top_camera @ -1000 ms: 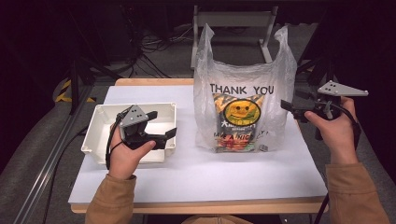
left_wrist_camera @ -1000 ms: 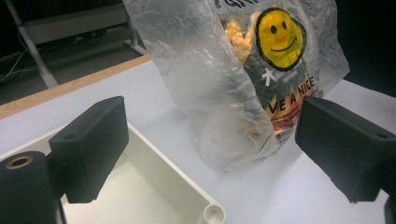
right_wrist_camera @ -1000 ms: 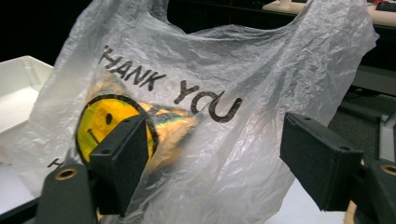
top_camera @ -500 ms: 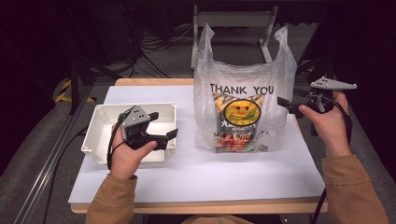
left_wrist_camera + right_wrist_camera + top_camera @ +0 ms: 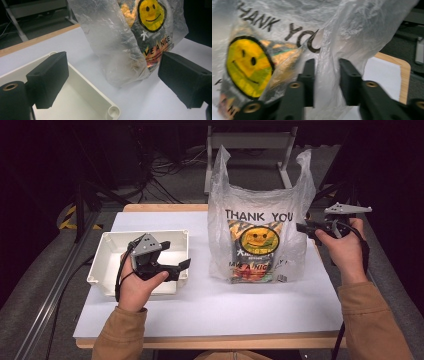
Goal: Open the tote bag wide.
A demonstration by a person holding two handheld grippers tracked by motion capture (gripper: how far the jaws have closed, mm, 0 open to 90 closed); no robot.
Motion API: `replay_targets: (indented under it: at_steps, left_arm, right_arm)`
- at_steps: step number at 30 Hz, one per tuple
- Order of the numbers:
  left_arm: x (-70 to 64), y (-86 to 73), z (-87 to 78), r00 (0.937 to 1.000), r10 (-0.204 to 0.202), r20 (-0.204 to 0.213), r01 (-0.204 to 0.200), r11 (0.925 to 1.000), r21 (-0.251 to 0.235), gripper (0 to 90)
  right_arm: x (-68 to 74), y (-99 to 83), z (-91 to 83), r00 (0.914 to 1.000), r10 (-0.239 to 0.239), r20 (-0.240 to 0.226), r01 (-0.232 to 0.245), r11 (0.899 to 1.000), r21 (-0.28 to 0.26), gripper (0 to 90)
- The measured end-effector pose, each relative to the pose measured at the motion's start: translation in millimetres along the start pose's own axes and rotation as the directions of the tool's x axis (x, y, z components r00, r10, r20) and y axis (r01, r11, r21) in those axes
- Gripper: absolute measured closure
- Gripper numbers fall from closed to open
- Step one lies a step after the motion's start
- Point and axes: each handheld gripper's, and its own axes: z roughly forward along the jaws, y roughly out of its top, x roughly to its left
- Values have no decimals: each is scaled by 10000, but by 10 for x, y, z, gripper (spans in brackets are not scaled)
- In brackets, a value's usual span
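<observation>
- At the table's near left, left gripper (image 5: 181,266) hovering over the tray (image 5: 107,240)'s right rim, jaws spread wide, holding and touching nothing.
- Under it, tray white and bare inside as far as visible; nothing moved into it yet.
- Past the tray rim in the left gripper view, bag (image 5: 130,42) standing on the white table (image 5: 82,52), apart from those jaws.
- Mid-table, bag (image 5: 260,240) upright, handles up, smiley print facing the person, colourful packets (image 5: 252,270) inside at the bottom, not yet taken out.
- At the bag's right edge, right gripper (image 5: 301,227) raised and level with the print, tips against the plastic.
- Seen along the right gripper (image 5: 327,75)'s own jaws, a fold of bag film (image 5: 329,50) between them, jaws partly closed with a gap left; whether already pinching, cannot tell.
- Judged early: bag barely gripped, unpacking all ahead.
</observation>
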Motion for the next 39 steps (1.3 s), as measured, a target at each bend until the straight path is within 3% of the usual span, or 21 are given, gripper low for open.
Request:
replay_targets:
  at_steps: [4, 12, 18, 31, 39]
  left_arm:
    - [-6, -2, 18, 10000, 50, 31, -50, 10000, 73, 105]
    - [-57, -8, 93, 9998, 157, 153, -161, 9995, 254, 107]
    - [-111, -22, 192, 9991, 261, 324, -274, 9989, 391, 110]
    - [-225, -50, 346, 9978, 365, 558, -398, 9974, 599, 110]
    - [-331, -63, 474, 9947, 620, 819, -678, 9953, 697, 110]
  right_arm:
    - [64, -60, -120, 9988, -257, -427, 255, 9996, -72, 896]
    - [170, -212, -260, 9931, -263, -1147, 272, 9996, 59, 892]
    - [215, -327, -271, 9905, -409, -1309, 457, 9984, 337, 888]
    - [371, -629, -214, 9834, -705, -1674, 854, 9929, 833, 859]
    - [438, -816, -116, 9796, -763, -1858, 994, 9880, 1184, 843]
